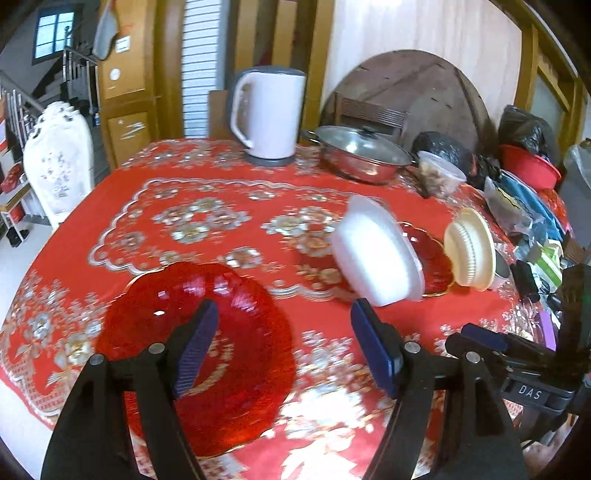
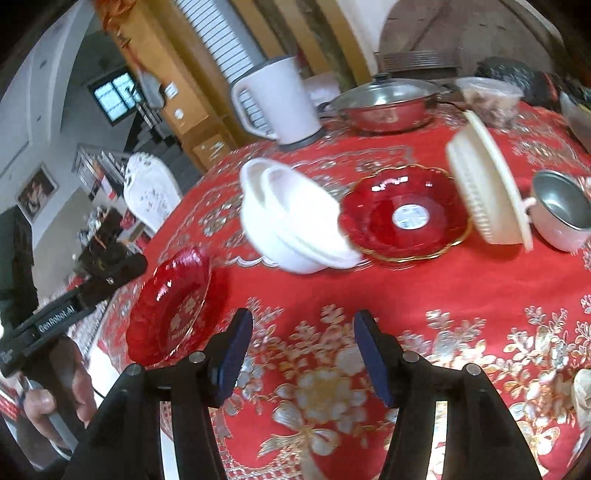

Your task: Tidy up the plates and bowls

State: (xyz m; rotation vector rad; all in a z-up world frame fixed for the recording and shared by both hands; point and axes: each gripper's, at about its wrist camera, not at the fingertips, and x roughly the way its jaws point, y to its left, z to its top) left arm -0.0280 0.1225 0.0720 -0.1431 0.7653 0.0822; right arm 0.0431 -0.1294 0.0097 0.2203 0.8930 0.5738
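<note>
both hand-held grippers are spread, empty. we bring the left hand-held gripper over the red glass plate, lower left on the desk; white bowls sit right-centre. right hand-held gripper waits.

Desk, centre: covered by red cloth with silver-gold floral pattern. White carved chair back, 9 o'clock, at desk edge. Staircase with metal railing, 10 o'clock. Window, 11 o'clock, panes showing pale daylight, set in a grey wall. Yellow-brown wooden cabinet, 11 o'clock, behind the chair. White slatted panel, 12 o'clock. Pale wood-grain wall, 1 o'clock. Round brown tabletop, 1 o'clock, leaning on edge against that wall. Wooden door frame, 2 o'clock. Floor, 9 o'clock: pale, glossy.
</note>
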